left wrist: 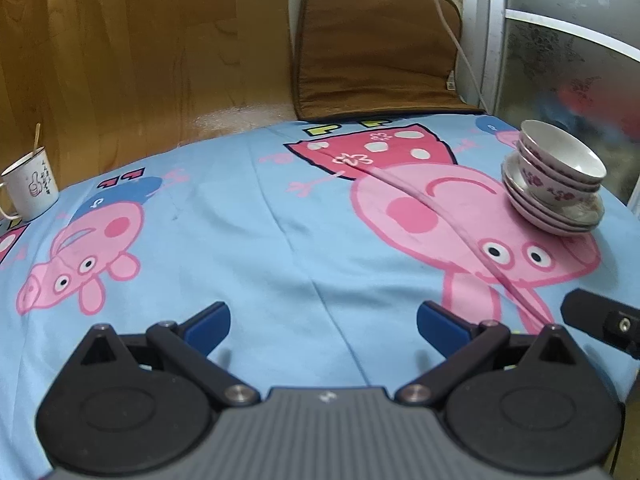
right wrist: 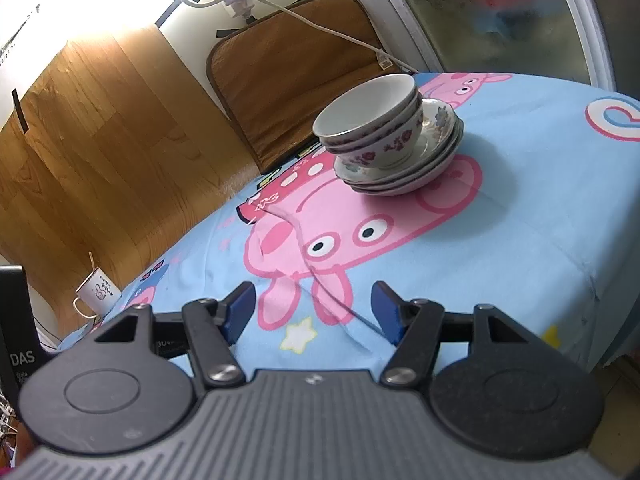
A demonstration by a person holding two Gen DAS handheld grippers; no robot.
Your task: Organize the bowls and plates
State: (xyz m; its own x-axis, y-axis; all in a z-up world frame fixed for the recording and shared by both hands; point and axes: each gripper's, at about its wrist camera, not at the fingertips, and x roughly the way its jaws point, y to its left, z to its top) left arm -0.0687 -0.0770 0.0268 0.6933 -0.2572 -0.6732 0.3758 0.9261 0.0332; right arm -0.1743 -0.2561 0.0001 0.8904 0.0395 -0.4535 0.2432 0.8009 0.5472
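A stack of white floral bowls [left wrist: 562, 162] [right wrist: 370, 118] sits nested on a stack of white plates [left wrist: 556, 212] [right wrist: 416, 172], on the blue cartoon-pig cloth. In the left wrist view the stack is at the far right; in the right wrist view it stands ahead in the middle. My left gripper [left wrist: 323, 322] is open and empty, low over the cloth, well short and left of the stack. My right gripper [right wrist: 313, 312] is open and empty, short of the stack. Part of the right gripper [left wrist: 600, 320] shows at the left view's right edge.
A white enamel mug [left wrist: 30, 184] [right wrist: 98, 290] with a stick in it stands at the cloth's far left edge. A brown cushion [left wrist: 376, 44] [right wrist: 288, 72] leans on the wall behind. A glass door frame [left wrist: 492, 40] is at the right. A black box [right wrist: 16, 320] is at left.
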